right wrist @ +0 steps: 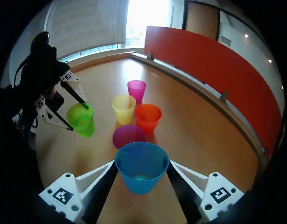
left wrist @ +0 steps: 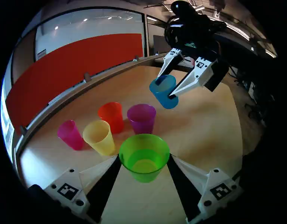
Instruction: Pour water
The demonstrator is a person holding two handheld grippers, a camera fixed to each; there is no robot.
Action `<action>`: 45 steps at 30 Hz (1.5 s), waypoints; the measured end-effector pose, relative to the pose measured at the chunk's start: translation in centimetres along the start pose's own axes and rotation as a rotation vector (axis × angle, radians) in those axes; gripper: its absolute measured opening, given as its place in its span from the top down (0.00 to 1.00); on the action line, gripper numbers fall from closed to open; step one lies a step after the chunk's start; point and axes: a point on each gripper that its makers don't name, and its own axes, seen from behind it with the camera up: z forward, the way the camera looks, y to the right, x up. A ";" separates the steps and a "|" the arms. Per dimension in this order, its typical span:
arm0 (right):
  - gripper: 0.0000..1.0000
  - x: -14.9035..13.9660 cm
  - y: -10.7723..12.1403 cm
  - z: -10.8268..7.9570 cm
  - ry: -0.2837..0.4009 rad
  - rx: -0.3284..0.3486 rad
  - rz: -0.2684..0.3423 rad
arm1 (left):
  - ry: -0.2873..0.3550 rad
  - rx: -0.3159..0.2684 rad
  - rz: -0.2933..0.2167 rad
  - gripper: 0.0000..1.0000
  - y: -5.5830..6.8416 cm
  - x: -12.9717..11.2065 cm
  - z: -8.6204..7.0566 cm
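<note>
My left gripper [left wrist: 144, 164] is shut on a green cup [left wrist: 144, 156], held upright above the table with what looks like a little water at its bottom. In the right gripper view the same green cup [right wrist: 81, 119] hangs at the left between the left gripper's fingers [right wrist: 74, 89]. My right gripper [right wrist: 141, 170] is shut on a blue cup [right wrist: 141, 171], held roughly upright. In the left gripper view that blue cup [left wrist: 164, 91] appears tilted, above the far side of the table, with the right gripper [left wrist: 172, 86] around it.
Several cups stand close together on the wooden table [left wrist: 203, 127]: pink [left wrist: 70, 134], yellow [left wrist: 99, 137], orange [left wrist: 112, 116] and purple [left wrist: 141, 118]. A red partition [left wrist: 72, 67] runs along the table's far edge. A window [right wrist: 147, 18] lies beyond.
</note>
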 end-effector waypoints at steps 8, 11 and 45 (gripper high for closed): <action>0.08 -2.0 0.2 1.4 -0.044 0.008 0.020 | -0.030 -0.001 -0.001 0.14 -0.5 -0.9 1.1; 0.08 -2.5 0.1 1.7 -0.054 0.015 0.030 | -0.034 -0.005 -0.010 0.14 -0.6 -0.9 1.4; 0.07 -4.8 -0.3 2.9 -0.081 0.031 0.049 | -0.046 -0.002 -0.053 0.14 -1.5 -2.7 2.4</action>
